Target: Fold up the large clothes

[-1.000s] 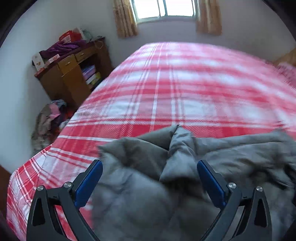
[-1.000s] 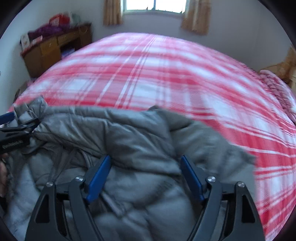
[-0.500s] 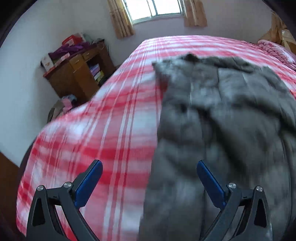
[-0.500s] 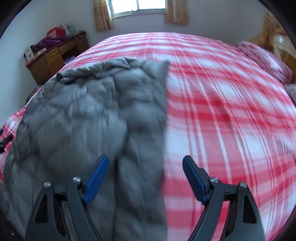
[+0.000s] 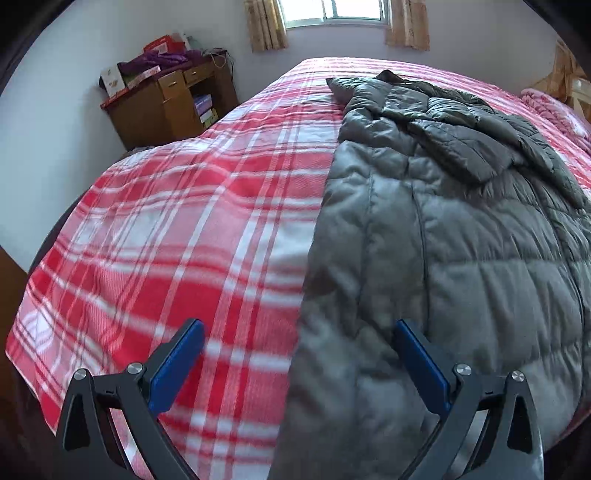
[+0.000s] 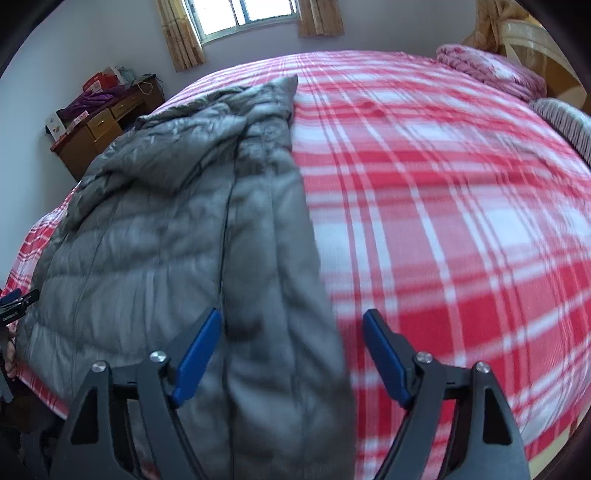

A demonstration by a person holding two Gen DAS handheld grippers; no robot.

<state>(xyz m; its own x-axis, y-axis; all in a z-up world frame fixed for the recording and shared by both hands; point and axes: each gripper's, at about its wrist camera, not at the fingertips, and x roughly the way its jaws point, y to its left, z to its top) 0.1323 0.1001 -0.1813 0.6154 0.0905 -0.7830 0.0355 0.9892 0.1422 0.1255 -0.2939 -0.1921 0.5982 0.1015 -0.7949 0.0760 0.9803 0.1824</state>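
Grey quilted puffer jacket (image 5: 443, 229) lies spread lengthwise on the bed.

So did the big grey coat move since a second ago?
Yes. The grey coat was bunched up near the grippers; now it lies spread out along the plaid bed, reaching farther toward the window.

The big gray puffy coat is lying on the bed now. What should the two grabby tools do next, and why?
Probably close each tool on the near hem. The gray coat lies spread lengthwise on the plaid bed, with the left tool and right tool both open, each straddling one side edge. Gripping there would let them lift the hem toward the collar.
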